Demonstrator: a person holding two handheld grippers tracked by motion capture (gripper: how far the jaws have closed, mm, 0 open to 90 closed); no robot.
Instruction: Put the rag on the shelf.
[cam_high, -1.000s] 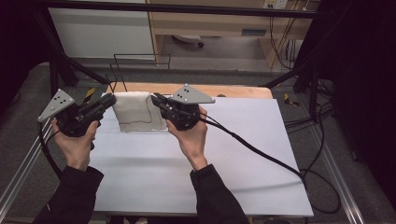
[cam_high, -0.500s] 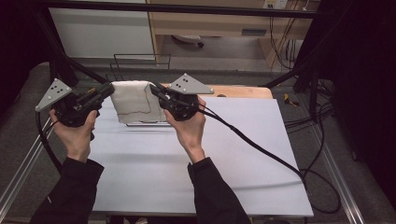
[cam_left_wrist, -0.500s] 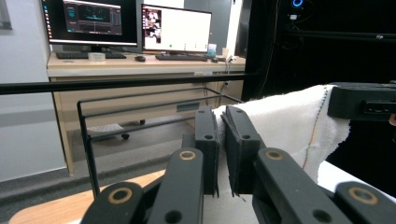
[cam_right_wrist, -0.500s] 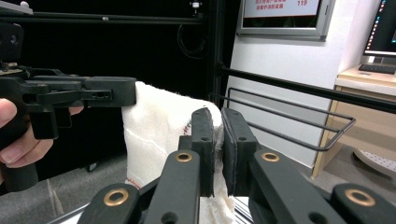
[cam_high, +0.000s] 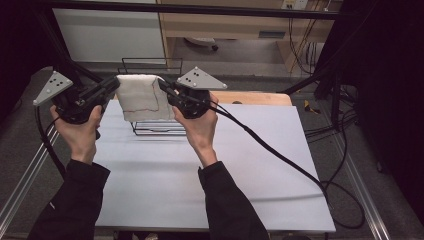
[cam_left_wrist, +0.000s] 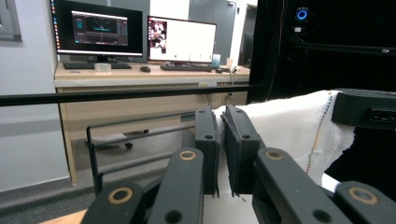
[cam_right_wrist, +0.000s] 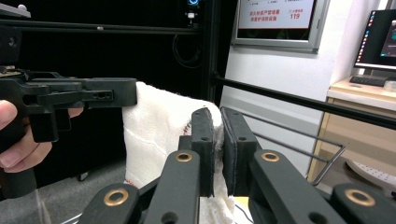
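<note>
A white towel (cam_high: 145, 98) hangs in the air above the far left part of the white worktop (cam_high: 200, 175), stretched between the two tongs; the left tongs (cam_high: 116, 84) pinch its upper left corner, jaws pressed together on the cloth, seen close in the left gripper view (cam_left_wrist: 223, 140); the right tongs (cam_high: 162, 85) pinch its upper right corner, jaws likewise clamped on the fabric (cam_right_wrist: 159, 126); the towel shows a thin coloured stitched line along its hem; behind and below it a black wire rack (cam_high: 150, 127) stands on the worktop near the far edge; both hands grip the handles from below.
</note>
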